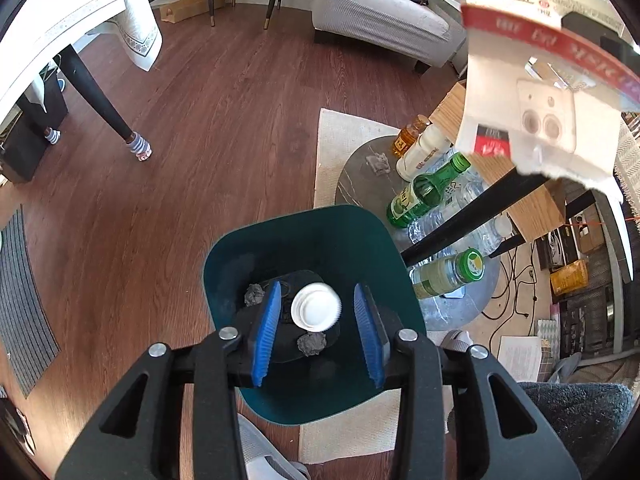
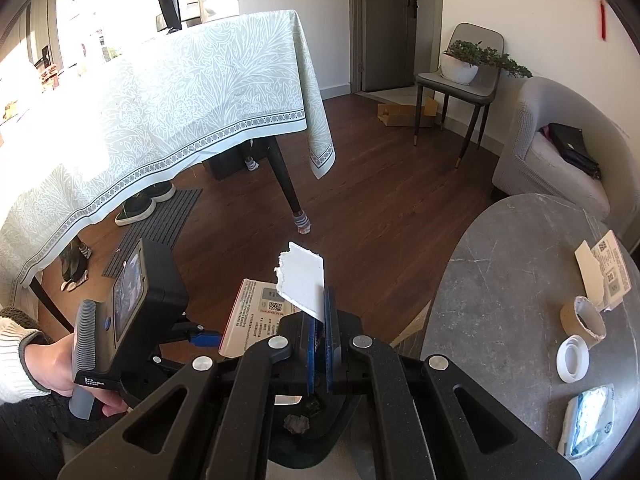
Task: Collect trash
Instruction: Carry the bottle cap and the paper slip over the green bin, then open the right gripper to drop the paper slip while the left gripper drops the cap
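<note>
My left gripper [image 1: 318, 330] is open above a dark teal trash bin [image 1: 360, 224]. Inside the bin lie a white bottle cap [image 1: 316, 307] and grey crumpled wads [image 1: 311, 344]. My right gripper [image 2: 320, 344] is shut on a torn white cardboard package [image 2: 302, 280]; its printed side [image 2: 256, 316] hangs left of the fingers. The same package [image 1: 532, 80] shows at the upper right of the left wrist view, with a red band. The bin [image 2: 320, 450] sits below the right gripper.
A grey round table [image 2: 500, 280] holds a torn box [image 2: 604, 276], a cardboard roll [image 2: 582, 322], a tape ring [image 2: 572, 360] and a tissue pack [image 2: 588, 420]. Several bottles [image 1: 424, 196] lie on a lower shelf. A clothed dining table [image 2: 160, 112], a chair [image 2: 460, 80] and an armchair [image 2: 560, 148] stand around.
</note>
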`<state>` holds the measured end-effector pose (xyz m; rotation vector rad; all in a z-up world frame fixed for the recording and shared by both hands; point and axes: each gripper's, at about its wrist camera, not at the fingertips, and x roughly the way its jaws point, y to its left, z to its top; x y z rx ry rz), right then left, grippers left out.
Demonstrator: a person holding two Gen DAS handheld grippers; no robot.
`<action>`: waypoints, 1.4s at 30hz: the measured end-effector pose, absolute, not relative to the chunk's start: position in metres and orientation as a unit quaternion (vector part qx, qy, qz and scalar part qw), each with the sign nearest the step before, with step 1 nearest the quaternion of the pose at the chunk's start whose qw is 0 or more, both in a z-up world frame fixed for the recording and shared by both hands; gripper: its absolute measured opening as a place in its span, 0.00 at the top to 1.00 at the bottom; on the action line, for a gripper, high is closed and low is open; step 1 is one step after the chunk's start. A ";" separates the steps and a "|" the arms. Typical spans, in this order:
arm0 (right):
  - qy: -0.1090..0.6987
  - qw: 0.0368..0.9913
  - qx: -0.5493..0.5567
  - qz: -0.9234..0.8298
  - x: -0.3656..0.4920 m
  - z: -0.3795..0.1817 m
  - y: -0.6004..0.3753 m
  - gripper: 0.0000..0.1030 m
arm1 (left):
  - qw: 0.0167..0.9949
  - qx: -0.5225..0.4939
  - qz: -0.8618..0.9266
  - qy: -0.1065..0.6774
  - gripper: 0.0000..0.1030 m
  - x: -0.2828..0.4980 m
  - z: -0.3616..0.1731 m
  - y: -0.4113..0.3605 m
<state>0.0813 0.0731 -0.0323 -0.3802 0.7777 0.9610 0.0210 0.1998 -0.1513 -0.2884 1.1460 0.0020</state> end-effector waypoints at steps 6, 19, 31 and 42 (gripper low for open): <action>0.385 0.788 -0.196 0.439 0.078 -0.053 0.087 0.97 | 0.836 -0.144 0.002 0.529 0.61 0.015 -0.145 0.208; 0.406 0.767 -0.221 0.445 0.069 -0.078 0.114 0.97 | 0.868 -0.160 0.026 0.470 0.61 0.002 -0.108 0.234; 0.448 0.739 -0.241 0.442 0.065 -0.114 0.125 0.97 | 0.889 -0.173 0.019 0.424 0.69 0.005 -0.065 0.242; 0.474 0.714 -0.269 0.440 0.060 -0.140 0.129 0.95 | 0.906 -0.171 0.016 0.387 0.69 0.005 -0.031 0.239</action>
